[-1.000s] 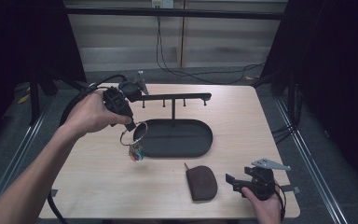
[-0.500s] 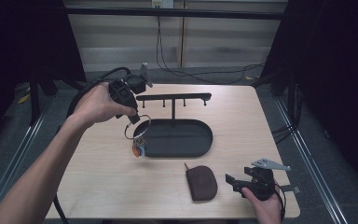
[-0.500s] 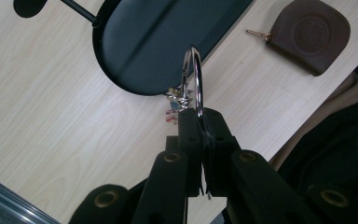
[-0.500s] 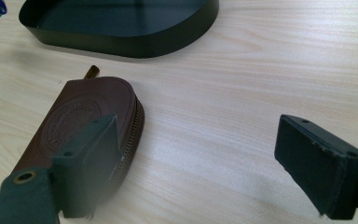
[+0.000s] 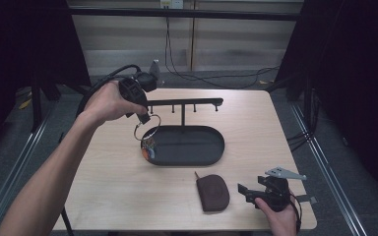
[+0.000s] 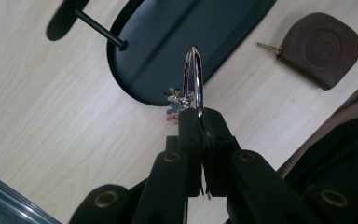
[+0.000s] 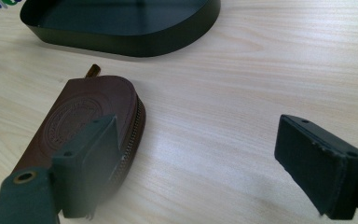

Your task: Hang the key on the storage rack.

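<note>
Hanging from the left tool point(image 5: 142, 118), pinched tight, a key ring point(image 6: 195, 77) dangles over the tray's point(image 5: 211, 157) left rim: light, stiff, slippery, best gripped on the loop. Right tool point(image 7: 200, 163) gapes wide beside the pouch point(image 5: 213, 192).

Black oval tray point(image 5: 211, 156), black rack point(image 5: 184, 103). Brown pouch point(image 5: 212, 192), embossed round seal pattern, brass-tone zip. Silver key ring point(image 6: 194, 77) with multicoloured charms point(image 6: 177, 103). Light wood-grain table point(image 5: 256, 132). Black left gripper point(image 6: 200, 122) and right gripper point(image 7: 196, 154).
</note>
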The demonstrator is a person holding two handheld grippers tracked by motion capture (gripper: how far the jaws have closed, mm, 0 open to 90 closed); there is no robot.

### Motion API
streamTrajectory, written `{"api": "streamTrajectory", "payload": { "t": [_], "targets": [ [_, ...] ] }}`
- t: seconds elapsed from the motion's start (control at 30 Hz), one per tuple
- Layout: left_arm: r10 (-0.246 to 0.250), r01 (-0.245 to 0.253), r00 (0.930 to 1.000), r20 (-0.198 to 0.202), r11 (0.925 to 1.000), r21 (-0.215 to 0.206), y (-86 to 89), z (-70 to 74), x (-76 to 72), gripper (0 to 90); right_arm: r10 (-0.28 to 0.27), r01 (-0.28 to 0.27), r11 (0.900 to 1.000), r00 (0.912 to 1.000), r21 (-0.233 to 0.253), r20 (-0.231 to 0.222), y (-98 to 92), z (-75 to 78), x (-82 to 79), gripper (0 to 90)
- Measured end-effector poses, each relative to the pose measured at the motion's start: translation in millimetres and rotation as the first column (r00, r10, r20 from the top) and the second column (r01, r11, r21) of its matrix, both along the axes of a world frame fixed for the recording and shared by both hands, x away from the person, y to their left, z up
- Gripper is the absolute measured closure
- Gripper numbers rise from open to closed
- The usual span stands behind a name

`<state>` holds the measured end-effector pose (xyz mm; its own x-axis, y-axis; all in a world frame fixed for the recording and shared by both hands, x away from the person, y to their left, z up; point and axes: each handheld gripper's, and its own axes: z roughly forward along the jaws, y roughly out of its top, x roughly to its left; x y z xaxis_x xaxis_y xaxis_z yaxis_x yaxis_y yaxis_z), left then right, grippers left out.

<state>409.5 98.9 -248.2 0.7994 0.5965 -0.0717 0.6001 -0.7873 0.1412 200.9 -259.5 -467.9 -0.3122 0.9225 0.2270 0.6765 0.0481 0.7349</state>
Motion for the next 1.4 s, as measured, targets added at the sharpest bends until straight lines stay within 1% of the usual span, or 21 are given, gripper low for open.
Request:
{"api": "streamTrajectory", "payload": {
  "t": [0.1, 0.23, 0.3, 0.33, 0.47, 0.73, 0.77, 0.8, 0.87, 0.97, 1.1, 1.23, 1.27, 1.3, 1.37, 1.4],
  "targets": [
    [0.020, -0.020, 0.9998, 0.001, 0.9998, 0.002, 0.1, 0.6, 6.1, 88.0, 0.000, 0.000, 1.000, 1.0000, 0.000, -0.002, 0.0, -0.4, 0.6, 14.1],
    [0.026, -0.026, 0.9997, -0.002, 0.9996, 0.014, -0.3, -3.2, 14.5, 88.0, 0.004, -0.004, 1.000, 1.0000, 0.001, -0.001, 0.1, -0.3, 0.6, 14.1],
    [0.025, -0.025, 0.9996, -0.009, 0.9996, 0.016, -0.6, -5.4, 18.1, 87.9, 0.002, -0.002, 1.000, 1.0000, 0.004, -0.005, -0.6, -1.0, 1.4, 14.1],
    [0.026, -0.026, 0.9996, -0.008, 0.9996, 0.010, -0.6, -6.1, 20.1, 88.0, 0.000, 0.000, 1.000, 1.0000, 0.003, -0.007, -0.5, -1.1, 1.7, 14.1],
    [0.035, -0.034, 0.9993, -0.011, 0.9990, 0.027, 0.7, -11.4, 27.9, 88.0, 0.000, 0.000, 1.000, 1.0000, 0.000, -0.008, 0.5, -1.0, 1.6, 14.2],
    [0.050, -0.049, 0.9986, -0.018, 0.9981, 0.036, 3.2, -17.6, 39.4, 88.0, 0.005, -0.005, 1.000, 0.9999, -0.003, -0.009, 0.5, -1.6, 2.0, 14.1],
    [0.052, -0.051, 0.9986, -0.014, 0.9979, 0.039, 3.2, -18.4, 40.6, 87.9, 0.005, -0.005, 1.000, 0.9999, -0.003, -0.010, 0.7, -1.6, 2.0, 14.1],
    [0.059, -0.059, 0.9981, -0.016, 0.9976, 0.036, 3.0, -19.2, 41.3, 88.0, 0.007, -0.007, 1.000, 0.9999, -0.004, -0.009, 0.7, -1.6, 2.0, 14.2],
    [0.052, -0.051, 0.9985, -0.019, 0.9977, 0.044, 2.7, -22.1, 44.9, 88.0, 0.007, -0.007, 1.000, 0.9999, -0.003, -0.009, 0.8, -1.7, 2.0, 14.2],
    [0.054, -0.052, 0.9982, -0.028, 0.9977, 0.043, 3.1, -24.7, 49.3, 88.0, 0.003, -0.003, 1.000, 1.0000, -0.003, -0.009, 0.5, -1.5, 1.9, 14.1],
    [0.068, -0.066, 0.9972, -0.032, 0.9966, 0.049, 2.8, -26.4, 53.5, 88.0, 0.004, -0.004, 1.000, 0.9999, -0.004, -0.009, 0.6, -1.6, 2.2, 14.1],
    [0.068, -0.066, 0.9971, -0.033, 0.9954, 0.069, 0.7, -30.2, 56.8, 88.0, 0.005, -0.005, 1.000, 0.9999, -0.005, -0.009, 1.2, -1.7, 2.3, 14.1],
    [0.076, -0.074, 0.9968, -0.023, 0.9947, 0.071, -0.2, -32.3, 57.5, 88.0, 0.005, -0.005, 1.000, 0.9999, -0.005, -0.010, 1.2, -1.7, 2.3, 14.1],
    [0.072, -0.070, 0.9973, -0.017, 0.9938, 0.086, -0.8, -32.9, 58.1, 87.9, 0.006, -0.006, 1.000, 0.9999, -0.005, -0.008, 1.3, -1.7, 2.2, 14.1],
    [0.060, -0.058, 0.9981, -0.015, 0.9938, 0.095, -3.6, -35.8, 58.5, 87.9, 0.008, -0.008, 1.000, 0.9999, -0.006, -0.007, 1.2, -1.3, 1.9, 14.1],
    [0.062, -0.060, 0.9980, -0.015, 0.9929, 0.103, -4.5, -37.2, 59.5, 87.9, 0.007, -0.007, 1.000, 1.0000, -0.007, -0.004, 1.4, -1.2, 1.6, 14.1]
  ]
}}
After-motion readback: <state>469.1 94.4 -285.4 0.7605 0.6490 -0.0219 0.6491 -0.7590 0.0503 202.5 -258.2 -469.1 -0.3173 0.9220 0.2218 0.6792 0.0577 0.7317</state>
